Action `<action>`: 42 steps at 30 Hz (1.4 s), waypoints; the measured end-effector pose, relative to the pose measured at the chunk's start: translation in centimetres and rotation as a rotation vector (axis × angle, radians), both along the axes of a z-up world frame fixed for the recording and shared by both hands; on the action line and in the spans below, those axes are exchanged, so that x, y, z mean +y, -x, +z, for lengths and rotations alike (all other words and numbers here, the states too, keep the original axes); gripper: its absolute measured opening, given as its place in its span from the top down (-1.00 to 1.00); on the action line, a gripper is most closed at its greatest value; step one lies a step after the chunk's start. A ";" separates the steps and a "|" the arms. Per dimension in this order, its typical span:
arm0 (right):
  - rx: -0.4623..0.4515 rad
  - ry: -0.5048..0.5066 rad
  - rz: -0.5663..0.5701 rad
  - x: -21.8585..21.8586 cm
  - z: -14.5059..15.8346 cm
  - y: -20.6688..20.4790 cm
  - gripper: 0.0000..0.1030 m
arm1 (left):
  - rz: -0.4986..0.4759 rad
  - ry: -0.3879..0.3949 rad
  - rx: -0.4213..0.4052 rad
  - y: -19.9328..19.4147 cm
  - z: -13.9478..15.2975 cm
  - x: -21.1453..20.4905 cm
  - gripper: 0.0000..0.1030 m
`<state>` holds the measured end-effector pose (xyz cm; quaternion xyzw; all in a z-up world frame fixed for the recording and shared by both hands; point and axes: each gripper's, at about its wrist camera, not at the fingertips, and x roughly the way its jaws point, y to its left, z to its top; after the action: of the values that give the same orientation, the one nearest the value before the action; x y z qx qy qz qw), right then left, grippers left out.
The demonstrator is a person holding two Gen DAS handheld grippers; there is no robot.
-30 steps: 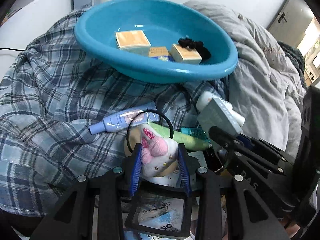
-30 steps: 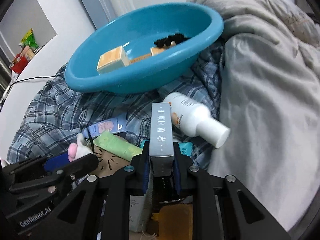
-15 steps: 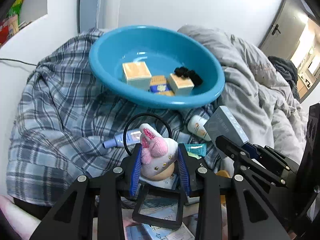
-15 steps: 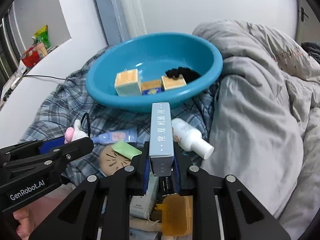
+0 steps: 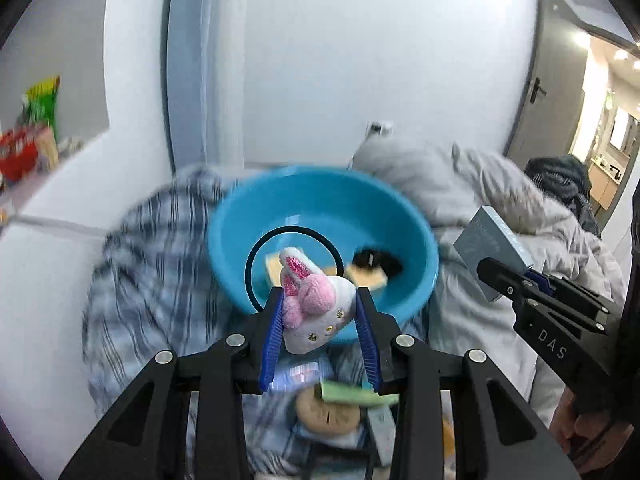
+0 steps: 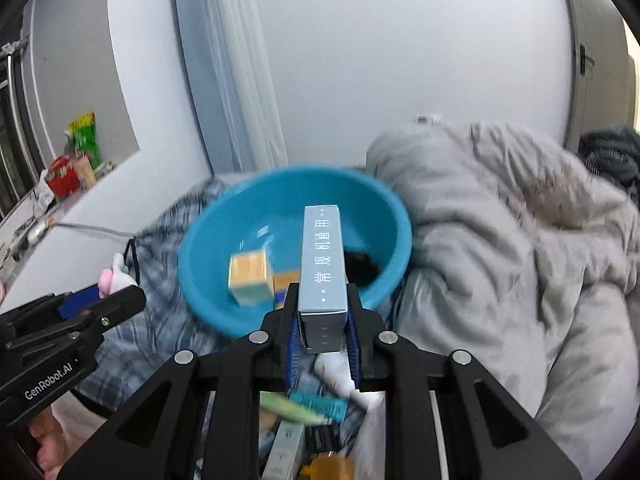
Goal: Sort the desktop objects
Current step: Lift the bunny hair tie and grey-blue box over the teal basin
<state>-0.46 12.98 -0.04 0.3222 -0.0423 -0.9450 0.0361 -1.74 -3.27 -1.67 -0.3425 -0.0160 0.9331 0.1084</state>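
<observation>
While the left gripper (image 5: 320, 334) clamps a plush bunny (image 5: 314, 310) between its blue pads, its black hair loop standing up behind the ears, the right gripper (image 6: 322, 336) grips a slim grey-blue box (image 6: 322, 268) by its near end. Both have risen since a second ago: then they sat low over the clutter, with the basin (image 5: 424, 280) looming above; now each camera looks down into it, so both items seem ready to carry forward and drop in. Inside lie a tan box (image 6: 248, 278), a smaller carton and a black hair tie (image 5: 378, 262). Only the left view shows the box's broad face (image 5: 490, 252); only the right view shows its printed edge and the tubes (image 6: 304, 406) left below on the plaid cloth (image 6: 160, 320).
</observation>
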 end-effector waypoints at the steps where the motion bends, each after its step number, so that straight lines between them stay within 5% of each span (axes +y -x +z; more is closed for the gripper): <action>1: 0.025 -0.013 -0.004 0.0 0.9 0.1 0.64 | -0.001 -0.004 0.024 0.2 0.9 0.1 0.29; 12: 0.274 -0.031 0.015 -0.8 10.1 1.2 0.64 | -0.005 -0.020 0.239 2.4 9.2 1.0 0.28; 25: 0.451 -0.044 0.013 -0.4 16.1 1.9 0.64 | -0.033 -0.056 0.453 4.3 16.4 1.8 0.28; 31: 0.509 -0.068 0.009 -0.6 17.6 1.3 0.64 | -0.024 -0.067 0.536 4.4 17.5 1.9 0.28; 42: 0.543 -0.072 0.037 -0.9 16.4 0.9 0.64 | -0.058 -0.096 0.518 4.5 14.3 0.5 0.28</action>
<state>-1.34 12.09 16.36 0.0587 0.0086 -0.9969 0.0520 -6.21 -2.80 12.64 -0.0869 -0.0221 0.9843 0.1517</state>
